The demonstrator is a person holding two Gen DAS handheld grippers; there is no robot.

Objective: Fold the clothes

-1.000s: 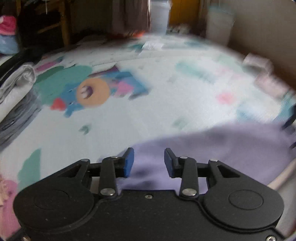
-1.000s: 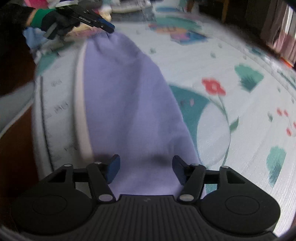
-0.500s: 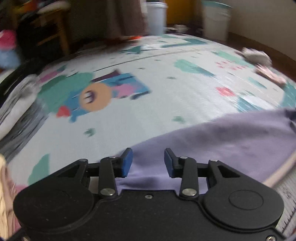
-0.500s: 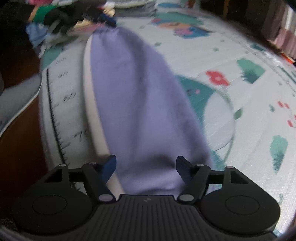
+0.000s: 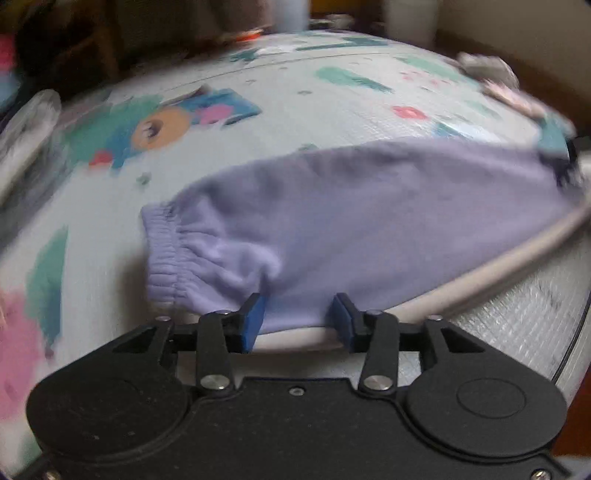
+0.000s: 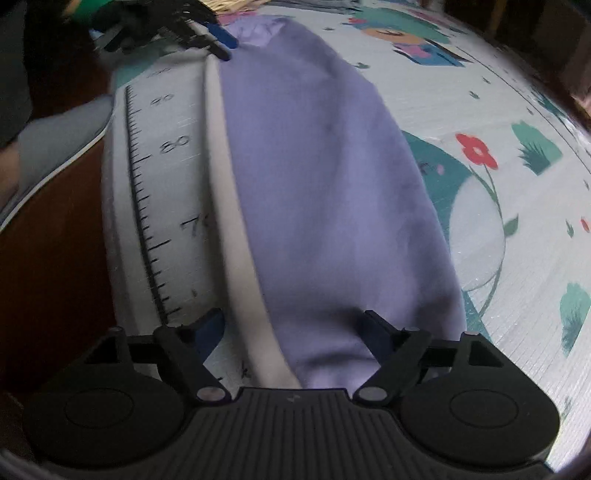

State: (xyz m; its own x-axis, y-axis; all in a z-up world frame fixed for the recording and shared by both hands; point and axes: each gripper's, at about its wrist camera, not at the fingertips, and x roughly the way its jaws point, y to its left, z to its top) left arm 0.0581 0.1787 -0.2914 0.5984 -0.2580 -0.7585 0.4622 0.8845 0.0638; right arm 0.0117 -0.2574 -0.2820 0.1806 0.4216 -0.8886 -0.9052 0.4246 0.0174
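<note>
A lilac garment [image 5: 362, 221] with a white side stripe [image 5: 480, 266] lies flat on the patterned play mat [image 5: 332, 96]. Its ribbed cuff [image 5: 162, 254] is at the left in the left wrist view. My left gripper [image 5: 297, 321] is open, its blue pads at the garment's near edge beside the cuff. In the right wrist view the garment [image 6: 325, 184] stretches away from me with the stripe [image 6: 229, 206] on its left. My right gripper [image 6: 295, 328] is wide open, straddling the stripe and the near end. The left gripper also shows far off in that view [image 6: 218, 40].
The mat's printed ruler edge [image 6: 144, 206] runs left of the garment, with dark wooden floor [image 6: 55, 258] beyond. Other clothes lie at the mat's far right [image 5: 495, 74] and left [image 5: 29, 122]. White bins stand at the back [image 5: 410, 18].
Both grippers have drawn back along the garment and opened wider. The left one now shows the cuff and stripe; the right one has lowered over the near end.
</note>
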